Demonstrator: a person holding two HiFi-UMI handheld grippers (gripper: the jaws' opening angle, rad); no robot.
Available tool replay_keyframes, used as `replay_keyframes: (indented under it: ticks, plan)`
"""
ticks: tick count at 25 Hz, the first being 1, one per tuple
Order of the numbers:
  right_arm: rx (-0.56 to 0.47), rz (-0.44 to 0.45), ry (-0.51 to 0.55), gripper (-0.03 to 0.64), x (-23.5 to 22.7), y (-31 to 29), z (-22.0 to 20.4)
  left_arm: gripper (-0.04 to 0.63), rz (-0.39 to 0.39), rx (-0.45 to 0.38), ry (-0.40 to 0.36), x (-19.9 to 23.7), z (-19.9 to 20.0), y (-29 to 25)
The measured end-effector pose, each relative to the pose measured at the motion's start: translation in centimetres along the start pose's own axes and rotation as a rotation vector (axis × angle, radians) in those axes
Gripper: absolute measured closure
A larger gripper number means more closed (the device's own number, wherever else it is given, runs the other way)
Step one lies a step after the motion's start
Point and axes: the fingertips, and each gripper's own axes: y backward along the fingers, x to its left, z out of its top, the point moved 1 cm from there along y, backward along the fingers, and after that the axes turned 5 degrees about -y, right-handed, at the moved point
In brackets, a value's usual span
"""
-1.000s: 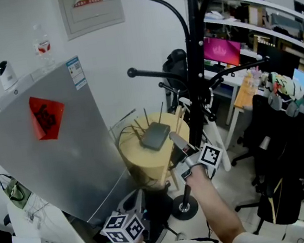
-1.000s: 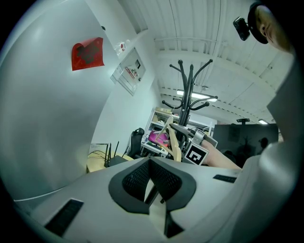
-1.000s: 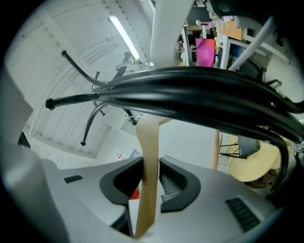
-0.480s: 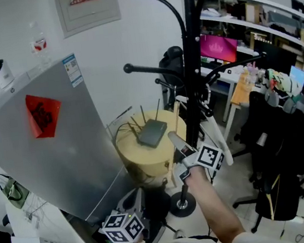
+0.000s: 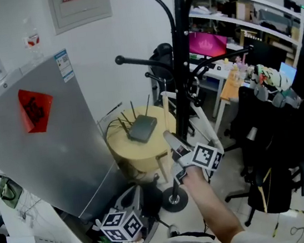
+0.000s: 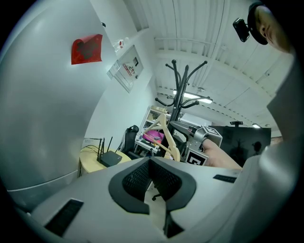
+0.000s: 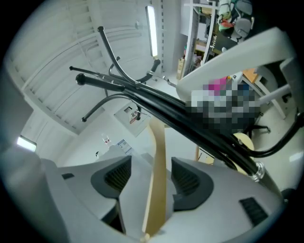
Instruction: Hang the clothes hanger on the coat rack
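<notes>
The black coat rack [image 5: 180, 63] stands in the middle of the head view. A pale wooden hanger [image 5: 204, 123] hangs against its pole. My right gripper [image 5: 173, 142] reaches up to the hanger's lower end. In the right gripper view the hanger arm [image 7: 156, 180] runs between the pads, with a gap on each side. The jaws are opening, and the rack's black arms [image 7: 190, 121] cross above them. My left gripper [image 5: 137, 192] is low near the floor, away from the rack. Its pads [image 6: 137, 178] meet at the tips with nothing between them. It faces the hanger [image 6: 164, 130] and the rack [image 6: 179, 90].
A round wooden table [image 5: 128, 149] with a dark router [image 5: 142, 129] stands left of the rack. A grey fridge [image 5: 48, 144] is further left. The rack's round base [image 5: 174, 202] sits on the floor. Black office chairs [image 5: 268, 152] and cluttered desks and shelves fill the right.
My right gripper has slid a little left and down along the rack pole. The whole view has drifted with it. The left gripper has stayed low.
</notes>
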Motion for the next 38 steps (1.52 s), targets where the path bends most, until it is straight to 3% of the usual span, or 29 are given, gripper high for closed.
replay_keyframes:
  ticks: [9, 13, 18, 29, 38]
  plan:
    - [-0.016, -0.103, 0.205, 0.301, 1.6, 4.6, -0.6, 0.603, -0.059, -0.008, 0.030, -2.6, -1.1, 0.7]
    - [-0.018, -0.078, 0.249, 0.301, 3.8, 8.3, -0.3, 0.603, -0.091, -0.022, 0.023, -4.6, -1.6, 0.8]
    - [-0.021, -0.032, 0.220, 0.302, 4.2, 13.7, 0.0, 0.603, -0.130, -0.017, 0.005, -8.3, -2.8, -0.2]
    - [0.077, 0.013, 0.240, 0.606, 1.5, 27.6, 3.3, 0.603, -0.129, 0.015, -0.026, -20.1, -7.2, -3.9]
    - [0.204, 0.008, 0.279, 0.620, -2.1, 35.9, 2.9, 0.603, -0.049, 0.048, -0.044, -28.1, -11.9, -3.6]
